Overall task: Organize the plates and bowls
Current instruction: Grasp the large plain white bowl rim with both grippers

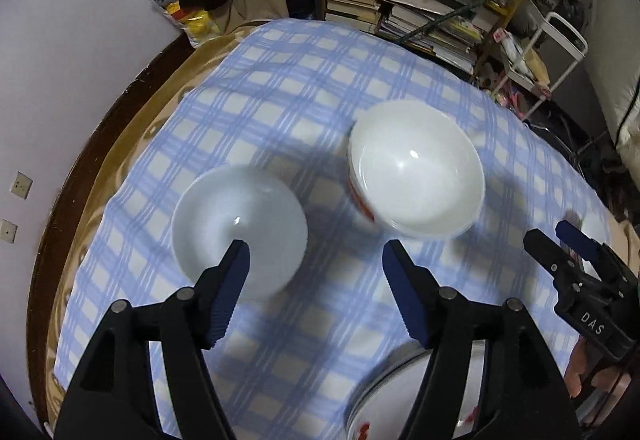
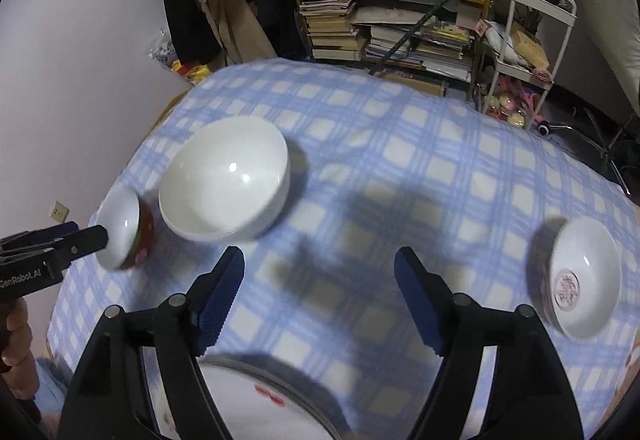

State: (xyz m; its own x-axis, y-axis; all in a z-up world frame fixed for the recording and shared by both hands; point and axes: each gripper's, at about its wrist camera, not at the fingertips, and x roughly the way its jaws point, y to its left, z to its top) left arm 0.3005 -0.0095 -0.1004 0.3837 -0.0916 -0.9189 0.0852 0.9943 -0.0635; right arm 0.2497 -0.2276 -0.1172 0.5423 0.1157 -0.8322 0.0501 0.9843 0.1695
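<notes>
So the table is covered with a blue-and-white checked cloth [image 2: 400,159], and the crockery is spread out on it. A stack of plain white bowls [image 1: 416,169] is parked near the middle; a bit of red print can be made out on the side of a lower one. In the right wrist view the same stack [image 2: 226,179] is seen left of centre. A smaller bowl [image 1: 240,228], glossy white inside, is set to its left; from the other camera its outside is shown to be red with a pattern [image 2: 124,232]. A shallow white dish [image 2: 580,280] with a pinkish mark in its well is placed over by the right edge, well apart from the rest. A big white plate [image 2: 260,400] with red markings is found at the near edge, under the grippers.

The left gripper [image 1: 316,292] is spread wide with nothing held, and the right gripper [image 2: 320,296] is likewise released and empty. Everything is slightly blurred.
</notes>
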